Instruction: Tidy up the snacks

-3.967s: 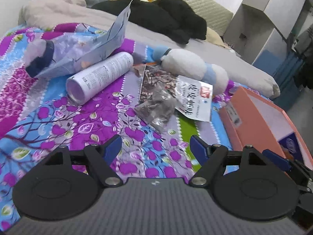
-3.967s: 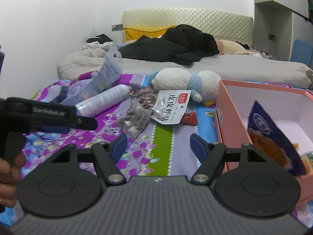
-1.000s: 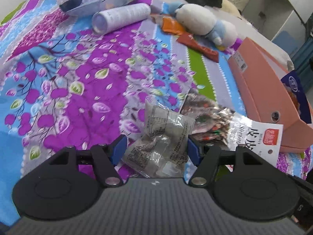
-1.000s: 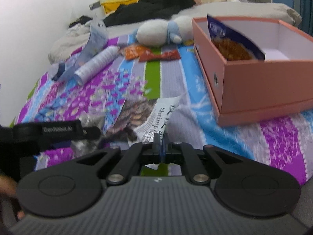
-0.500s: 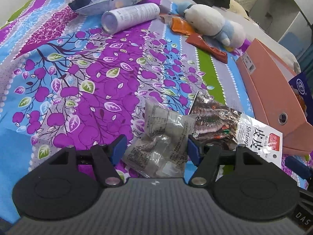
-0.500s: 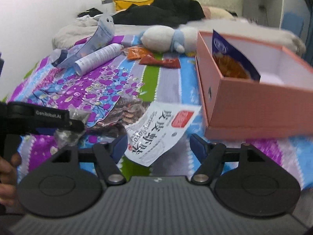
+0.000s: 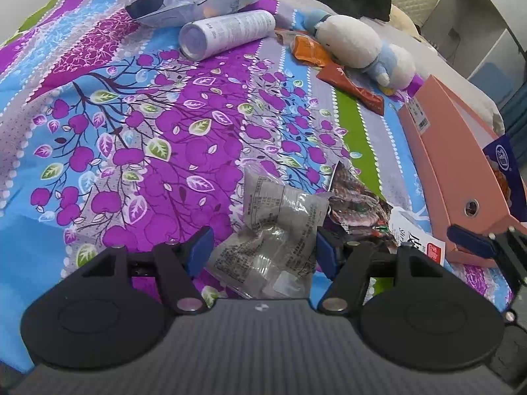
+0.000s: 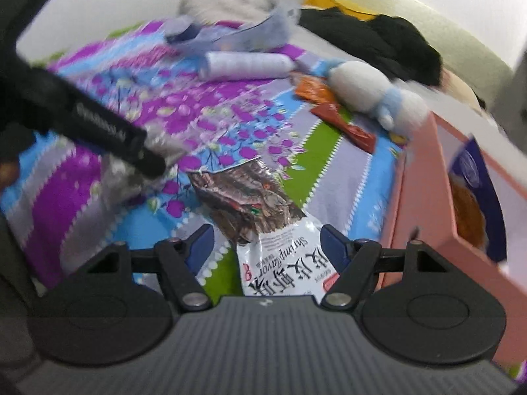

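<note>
My left gripper (image 7: 262, 250) is shut on a crinkled clear packet (image 7: 273, 230), held just above the flowered bedspread (image 7: 138, 125). A shrimp-flavour snack bag (image 8: 280, 256), white with a dark window, lies flat on the bedspread between the blue fingertips of my right gripper (image 8: 266, 247). Its jaws are opening and do not press the bag. The same bag (image 7: 359, 210) shows to the right of the clear packet. A pink box (image 8: 418, 197) stands open at the right with a blue snack bag (image 8: 474, 177) leaning inside.
Farther up the bed lie a white can (image 7: 227, 33), a blue-grey pouch (image 7: 197, 0), an orange packet (image 7: 309, 49), a red-brown packet (image 7: 352, 89) and a plush toy (image 7: 355, 46). Dark clothes lie behind them.
My right gripper went from shut on the shrimp bag's edge to wide open, and its view rolled. The bag now lies loose on the bedspread. The left gripper kept the clear packet.
</note>
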Tool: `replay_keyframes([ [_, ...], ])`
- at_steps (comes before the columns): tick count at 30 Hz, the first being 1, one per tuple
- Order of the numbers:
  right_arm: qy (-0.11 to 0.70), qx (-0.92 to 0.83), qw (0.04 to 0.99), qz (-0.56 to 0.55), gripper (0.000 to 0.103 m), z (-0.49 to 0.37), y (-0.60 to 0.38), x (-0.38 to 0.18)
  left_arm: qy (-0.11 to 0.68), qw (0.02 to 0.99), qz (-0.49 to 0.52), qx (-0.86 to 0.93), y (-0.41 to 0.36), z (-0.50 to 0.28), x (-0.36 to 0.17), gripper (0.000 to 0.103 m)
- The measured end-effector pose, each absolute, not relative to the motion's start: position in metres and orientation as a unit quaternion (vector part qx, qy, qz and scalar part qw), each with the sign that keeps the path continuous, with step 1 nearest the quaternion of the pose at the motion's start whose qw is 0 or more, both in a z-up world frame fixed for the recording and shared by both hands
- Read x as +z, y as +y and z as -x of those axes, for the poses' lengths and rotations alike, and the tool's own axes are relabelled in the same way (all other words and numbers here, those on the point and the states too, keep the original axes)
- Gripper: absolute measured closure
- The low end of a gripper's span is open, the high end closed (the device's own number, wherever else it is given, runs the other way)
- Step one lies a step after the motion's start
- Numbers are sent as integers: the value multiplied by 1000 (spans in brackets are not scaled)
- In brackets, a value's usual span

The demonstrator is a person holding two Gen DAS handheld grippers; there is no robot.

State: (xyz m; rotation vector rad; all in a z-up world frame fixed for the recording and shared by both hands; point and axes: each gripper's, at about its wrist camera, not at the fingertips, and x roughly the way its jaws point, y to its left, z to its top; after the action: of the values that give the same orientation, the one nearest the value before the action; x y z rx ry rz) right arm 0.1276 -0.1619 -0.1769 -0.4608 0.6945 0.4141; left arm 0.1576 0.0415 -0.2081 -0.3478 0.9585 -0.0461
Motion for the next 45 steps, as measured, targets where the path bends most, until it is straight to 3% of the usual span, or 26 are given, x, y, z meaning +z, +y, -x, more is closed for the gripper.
replay_keyframes([
  [2,340,214,888,226,19,-135,-160,-181,460,872,168,-21,43,-156,-209,33],
  [7,351,226,880,225,19,-151,-156,-190,465,868,172,-20,46,-152,-214,33],
  [22,411,222,880,88,19,-181,-168,-222,465,868,173,-14,46,-148,-219,33],
  [29,413,182,891,45,40,-181,-175,-217,462,870,171,-15,43,-152,-214,33],
  [30,411,181,893,44,55,-181,-175,-215,461,870,173,-16,43,-152,-214,33],
  [31,409,181,894,41,60,-179,-175,-213,460,870,174,-16,43,-153,-213,33],
  [45,391,121,912,17,64,-161,-184,-176,450,875,178,-15,43,-156,-195,33],
])
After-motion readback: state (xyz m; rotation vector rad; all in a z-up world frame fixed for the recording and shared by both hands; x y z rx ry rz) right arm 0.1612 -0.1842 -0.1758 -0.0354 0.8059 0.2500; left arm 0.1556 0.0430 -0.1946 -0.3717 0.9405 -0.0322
